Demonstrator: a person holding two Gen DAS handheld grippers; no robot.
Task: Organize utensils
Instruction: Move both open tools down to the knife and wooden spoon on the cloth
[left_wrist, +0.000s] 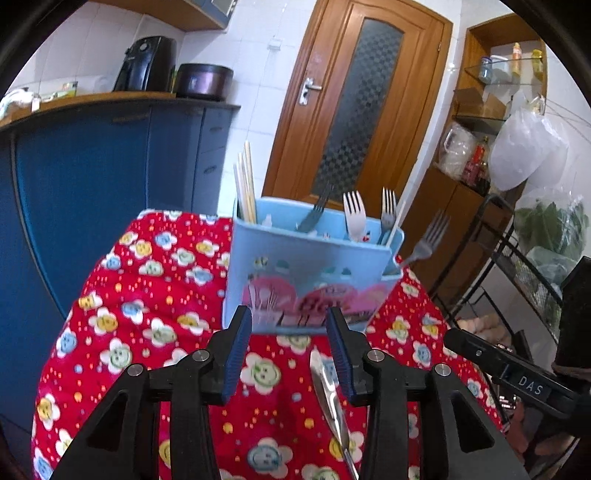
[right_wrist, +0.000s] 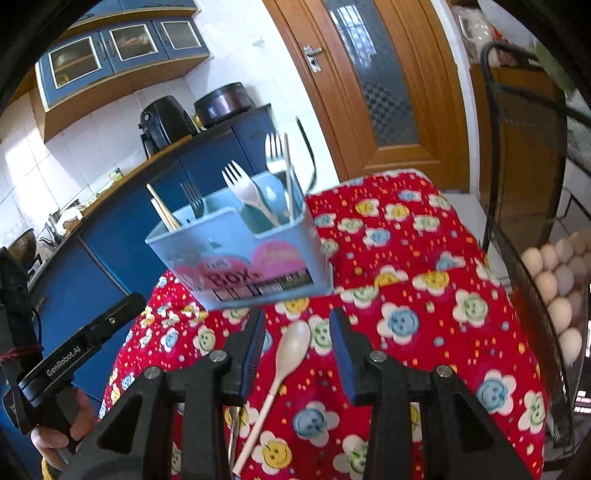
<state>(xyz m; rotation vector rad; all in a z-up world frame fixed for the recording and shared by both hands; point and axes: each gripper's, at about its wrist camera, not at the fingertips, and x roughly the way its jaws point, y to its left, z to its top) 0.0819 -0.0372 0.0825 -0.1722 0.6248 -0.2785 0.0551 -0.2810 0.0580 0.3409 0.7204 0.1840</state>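
Our left gripper (left_wrist: 290, 325) gapes empty before the box (left_wrist: 306, 273), knife (left_wrist: 328, 398) beneath; our right gripper (right_wrist: 298, 328) gapes above the spoon (right_wrist: 284, 354), unpressed.

- A wooden door (left_wrist: 354, 103) with a patterned glass panel stands behind.
- Blue cabinets (left_wrist: 92, 177) carry a black air fryer (left_wrist: 146, 62) and a dark cooker pot (left_wrist: 204, 80).
- Eggs (right_wrist: 557, 291) sit in a black wire rack (right_wrist: 517, 155).

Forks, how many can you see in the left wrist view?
4: a dark fork, a white plastic fork and a metal fork stand in the blue holder; another leans off its right end. More may be hidden.
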